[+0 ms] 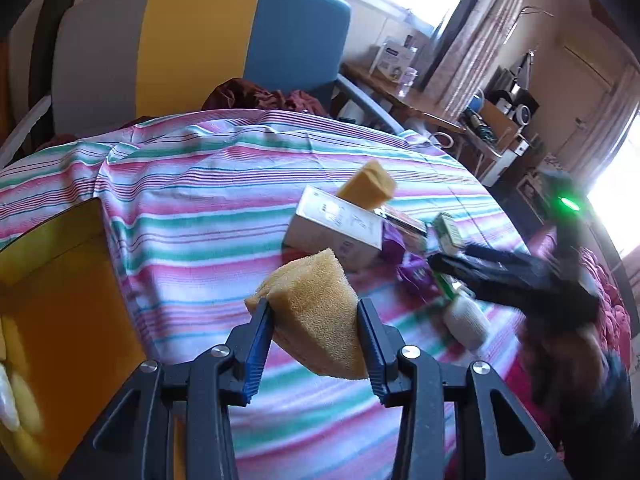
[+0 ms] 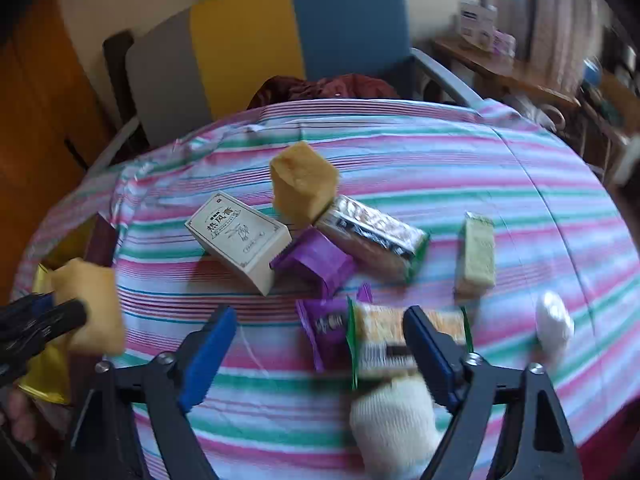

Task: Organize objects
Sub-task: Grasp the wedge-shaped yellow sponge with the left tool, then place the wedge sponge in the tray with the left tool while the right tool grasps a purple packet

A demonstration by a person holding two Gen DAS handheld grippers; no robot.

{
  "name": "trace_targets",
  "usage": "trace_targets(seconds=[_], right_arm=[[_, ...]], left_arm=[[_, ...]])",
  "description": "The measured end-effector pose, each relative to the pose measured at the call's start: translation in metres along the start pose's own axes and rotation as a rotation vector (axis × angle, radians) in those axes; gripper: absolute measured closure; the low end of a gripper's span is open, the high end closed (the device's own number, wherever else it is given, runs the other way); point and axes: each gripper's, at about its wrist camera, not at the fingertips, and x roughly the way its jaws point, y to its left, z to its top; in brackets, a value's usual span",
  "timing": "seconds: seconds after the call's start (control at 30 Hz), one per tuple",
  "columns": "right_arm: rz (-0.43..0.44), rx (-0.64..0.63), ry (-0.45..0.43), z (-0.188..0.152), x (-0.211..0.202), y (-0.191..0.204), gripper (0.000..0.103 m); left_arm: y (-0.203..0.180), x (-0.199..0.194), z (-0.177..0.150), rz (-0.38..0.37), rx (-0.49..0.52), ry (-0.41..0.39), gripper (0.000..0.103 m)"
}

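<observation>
My left gripper (image 1: 314, 312) is shut on a yellow sponge (image 1: 310, 312) and holds it above the striped cloth; it also shows in the right wrist view (image 2: 90, 312). My right gripper (image 2: 320, 340) is open above a green-edged snack pack (image 2: 400, 340) and a purple wrapper (image 2: 324, 328); it appears at right in the left wrist view (image 1: 436, 264). A second yellow sponge (image 2: 302, 188) leans on a beige box (image 2: 240, 240). A purple packet (image 2: 316, 260), a long snack pack (image 2: 372, 236), a pale green bar (image 2: 476, 256) and a white roll (image 2: 394, 420) lie nearby.
An open yellow box (image 1: 60, 280) stands at the left edge of the striped cloth (image 1: 200, 200). A grey, yellow and blue chair (image 1: 200, 48) stands behind. A cluttered side table (image 1: 400, 92) is at the back right. A white egg-shaped thing (image 2: 554, 320) lies at right.
</observation>
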Motion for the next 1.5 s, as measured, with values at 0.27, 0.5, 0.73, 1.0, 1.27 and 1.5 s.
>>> trace_targets(seconds=[0.27, 0.5, 0.73, 1.0, 1.27, 1.5], right_arm=[[-0.077, -0.247, 0.125, 0.026, 0.063, 0.018, 0.025], [-0.112, -0.291, 0.175, 0.033, 0.098, 0.02, 0.061], [-0.054, -0.245, 0.192, 0.017, 0.082, 0.034, 0.064], [0.059, -0.266, 0.189, -0.023, 0.06, 0.081, 0.064], [0.072, -0.343, 0.142, -0.048, 0.051, 0.109, 0.064], [0.059, -0.359, 0.133, -0.05, 0.05, 0.111, 0.064]], left_arm=[[0.011, -0.028, -0.021, -0.041, -0.023, -0.006, 0.061], [0.024, -0.044, -0.028, -0.049, -0.071, -0.019, 0.061], [0.042, -0.055, -0.044, -0.045, -0.121, -0.024, 0.061], [0.068, -0.085, -0.07, -0.013, -0.177, -0.053, 0.061], [0.123, -0.141, -0.11, 0.164, -0.258, -0.107, 0.061], [0.174, -0.151, -0.136, 0.341, -0.284, -0.041, 0.06]])
